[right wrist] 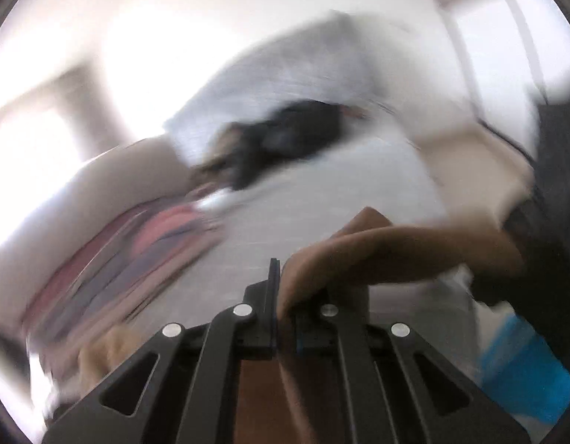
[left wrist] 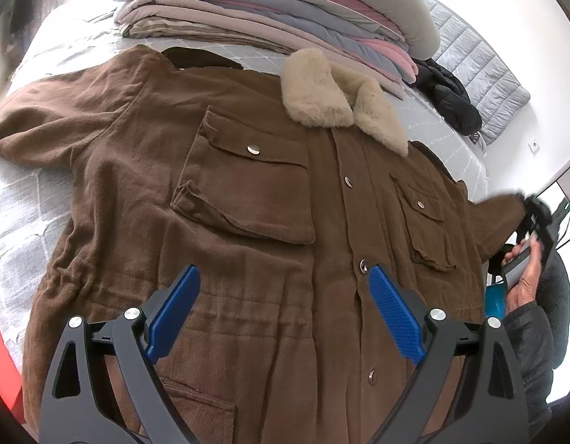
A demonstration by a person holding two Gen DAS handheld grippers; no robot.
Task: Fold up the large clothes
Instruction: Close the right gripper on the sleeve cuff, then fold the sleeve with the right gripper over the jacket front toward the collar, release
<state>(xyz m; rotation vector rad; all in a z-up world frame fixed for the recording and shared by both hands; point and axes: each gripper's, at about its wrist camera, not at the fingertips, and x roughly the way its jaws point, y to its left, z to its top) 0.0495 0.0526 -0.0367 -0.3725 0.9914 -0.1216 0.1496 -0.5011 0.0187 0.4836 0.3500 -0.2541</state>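
Note:
A brown jacket (left wrist: pixel 248 192) with a cream fur collar (left wrist: pixel 333 100) lies front-up and buttoned on the bed. My left gripper (left wrist: pixel 283 273) hovers open over its lower front, blue pads apart with nothing between them. At the far right a hand (left wrist: pixel 521 273) holds my right gripper (left wrist: pixel 536 218), which has the end of the jacket's right sleeve (left wrist: pixel 499 214) and lifts it off the bed. The right wrist view is blurred by motion. There my right gripper (right wrist: pixel 275 277) is shut, and brown sleeve cloth (right wrist: pixel 395 255) is pinched between the fingers and drapes over the right one.
A tall stack of folded bedding (left wrist: pixel 270 18) sits behind the collar, with a black garment (left wrist: pixel 447 92) beside it. The grey quilted bed cover (left wrist: pixel 18 214) shows to the left. A red edge (left wrist: pixel 0 347) lies at the lower left. A blue object (left wrist: pixel 493 299) is near the hand.

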